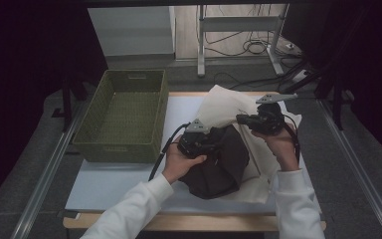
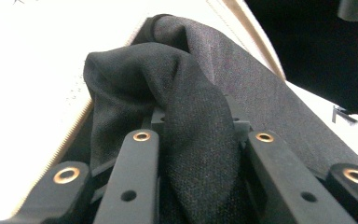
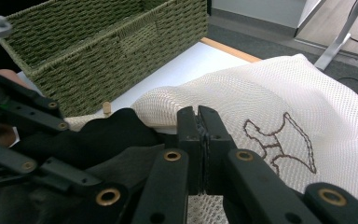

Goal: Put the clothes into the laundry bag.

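Dark garment [image 1: 218, 164] going into a cream mesh bag [image 1: 227, 107] — that is the work in hand, and it looks partway done. At the left of the high view stands a green woven basket [image 1: 121, 121], with nothing visible inside it and untouched. Just right of it, at centre frame, the left gripper [image 1: 199, 141] presses into the top of the bundled black cloth; in the left gripper view a thick fold of that cloth [image 2: 191, 121] runs up between the jaws, which pinch it, and the bag's cream zipped edge [image 2: 77, 126] curves around the cloth. Further right, the right gripper [image 1: 258, 121] holds the bag's upper layer lifted; in the right gripper view its jaws are pressed together on the mesh [image 3: 270, 98] near the stitched brown figure [image 3: 284, 140]. My judgement: the mouth is held open and part of the garment sits inside, but much of the bundle bulges out at lower centre — it remains to be pushed in, and the bag to be closed.
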The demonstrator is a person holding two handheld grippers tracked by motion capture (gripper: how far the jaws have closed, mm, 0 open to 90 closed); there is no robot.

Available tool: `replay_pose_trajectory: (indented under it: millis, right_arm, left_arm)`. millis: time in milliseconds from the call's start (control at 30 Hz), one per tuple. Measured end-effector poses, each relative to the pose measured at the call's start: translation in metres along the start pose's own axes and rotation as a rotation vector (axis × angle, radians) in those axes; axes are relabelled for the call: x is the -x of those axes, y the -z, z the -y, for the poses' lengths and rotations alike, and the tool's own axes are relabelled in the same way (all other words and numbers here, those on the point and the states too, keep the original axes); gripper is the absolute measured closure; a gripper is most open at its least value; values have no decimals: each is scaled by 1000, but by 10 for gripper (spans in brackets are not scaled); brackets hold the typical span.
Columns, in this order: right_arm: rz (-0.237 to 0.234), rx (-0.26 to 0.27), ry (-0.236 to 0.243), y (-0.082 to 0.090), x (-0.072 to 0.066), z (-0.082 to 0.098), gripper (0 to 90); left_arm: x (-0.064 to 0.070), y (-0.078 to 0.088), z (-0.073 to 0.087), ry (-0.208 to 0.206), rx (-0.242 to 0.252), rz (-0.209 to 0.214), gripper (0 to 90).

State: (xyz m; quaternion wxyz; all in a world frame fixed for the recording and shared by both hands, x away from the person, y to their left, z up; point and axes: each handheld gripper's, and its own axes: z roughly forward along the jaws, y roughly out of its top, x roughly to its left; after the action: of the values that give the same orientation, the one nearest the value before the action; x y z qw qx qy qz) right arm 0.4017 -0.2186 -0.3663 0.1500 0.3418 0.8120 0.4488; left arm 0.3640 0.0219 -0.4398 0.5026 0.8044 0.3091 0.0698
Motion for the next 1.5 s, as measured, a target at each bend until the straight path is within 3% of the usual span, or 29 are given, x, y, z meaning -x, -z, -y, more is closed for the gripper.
replay_pose_trajectory:
  millis: [567, 733, 900, 1033, 1167, 1267, 1400, 1500]
  right_arm:
    - [-16, 10, 6, 1, -3, -2, 891]
    - [-15, 10, 10, 2, -4, -2, 890]
    - [-22, 13, 9, 3, -5, -3, 890]
    - [-23, 20, 12, 5, -7, -4, 890]
    - [-22, 24, 12, 7, -6, -4, 890]
    - [-22, 22, 8, 7, -5, -4, 890]
    - [-23, 14, 0, 6, -2, -2, 890]
    - [-22, 13, 1, 4, -1, -1, 890]
  left_arm:
    - [-2, -21, -18, -1, -6, -34, 735]
    - [5, -32, -22, -43, -20, -47, 734]
    - [9, -45, -26, -55, -40, -51, 732]
    - [8, -52, -29, -73, -42, -80, 730]
    - [3, -57, -31, -56, -28, -92, 722]
    - [2, -58, -29, -41, -22, -78, 715]
    - [3, -51, -25, -35, -26, -52, 635]
    - [5, -42, -21, -25, -4, -62, 482]
